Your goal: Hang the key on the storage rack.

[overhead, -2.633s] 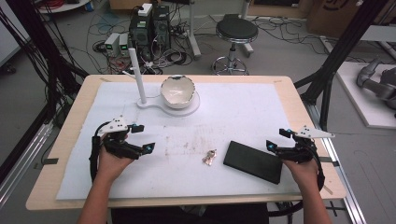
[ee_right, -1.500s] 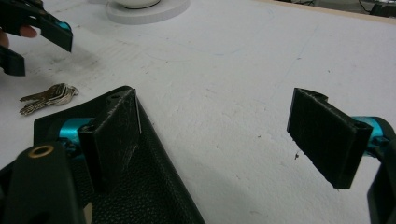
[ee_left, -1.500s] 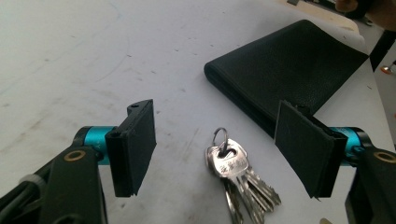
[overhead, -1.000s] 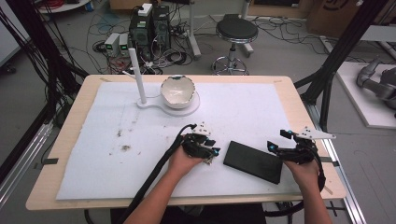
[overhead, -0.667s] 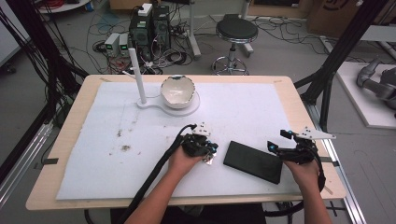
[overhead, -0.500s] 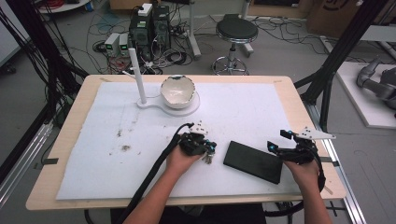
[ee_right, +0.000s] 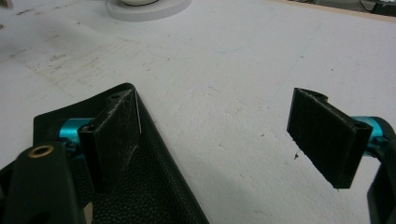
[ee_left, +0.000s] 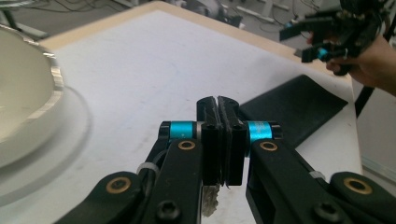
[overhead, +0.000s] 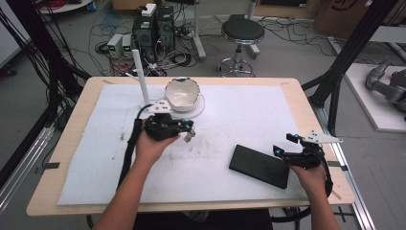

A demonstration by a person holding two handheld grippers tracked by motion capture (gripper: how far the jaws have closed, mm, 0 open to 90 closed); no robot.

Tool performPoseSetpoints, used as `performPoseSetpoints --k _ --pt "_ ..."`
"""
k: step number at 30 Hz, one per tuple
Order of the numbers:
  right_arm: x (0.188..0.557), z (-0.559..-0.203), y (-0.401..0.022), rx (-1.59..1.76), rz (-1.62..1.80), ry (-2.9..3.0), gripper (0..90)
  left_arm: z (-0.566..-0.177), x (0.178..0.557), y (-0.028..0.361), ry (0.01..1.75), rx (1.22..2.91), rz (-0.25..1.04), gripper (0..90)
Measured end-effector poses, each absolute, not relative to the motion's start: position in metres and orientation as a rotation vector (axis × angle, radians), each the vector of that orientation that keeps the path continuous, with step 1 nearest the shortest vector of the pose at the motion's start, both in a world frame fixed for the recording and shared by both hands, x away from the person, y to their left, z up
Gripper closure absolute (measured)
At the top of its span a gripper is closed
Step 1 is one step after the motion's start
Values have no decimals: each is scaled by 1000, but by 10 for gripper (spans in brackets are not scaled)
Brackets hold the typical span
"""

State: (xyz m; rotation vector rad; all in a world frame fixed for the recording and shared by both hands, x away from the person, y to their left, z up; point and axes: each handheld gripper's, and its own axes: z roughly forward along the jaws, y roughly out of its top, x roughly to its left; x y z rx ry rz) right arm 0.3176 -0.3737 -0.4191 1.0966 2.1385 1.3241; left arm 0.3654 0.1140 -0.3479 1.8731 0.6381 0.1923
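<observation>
Keys [overhead: 189, 136] hang clamped between the closed jaws of the left gripper [overhead: 187, 132], lifted just short of the bowl [overhead: 182, 93] ahead; drop-in remains. Right gripper [overhead: 282, 145], jaws apart, rests beside the black case [overhead: 260, 166].

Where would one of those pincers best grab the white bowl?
Probably the thin rim of the white bowl, coming down from above with one jaw inside and one outside: it stands upright and open, and its body looks too wide to span.
</observation>
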Motion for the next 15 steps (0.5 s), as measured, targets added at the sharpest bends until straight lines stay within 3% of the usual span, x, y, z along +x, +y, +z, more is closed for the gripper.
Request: performPoseSetpoints --k 15 --pt "317 -420 -372 1107 1312 2140 179 -290 384 179 688 1834 309 881"
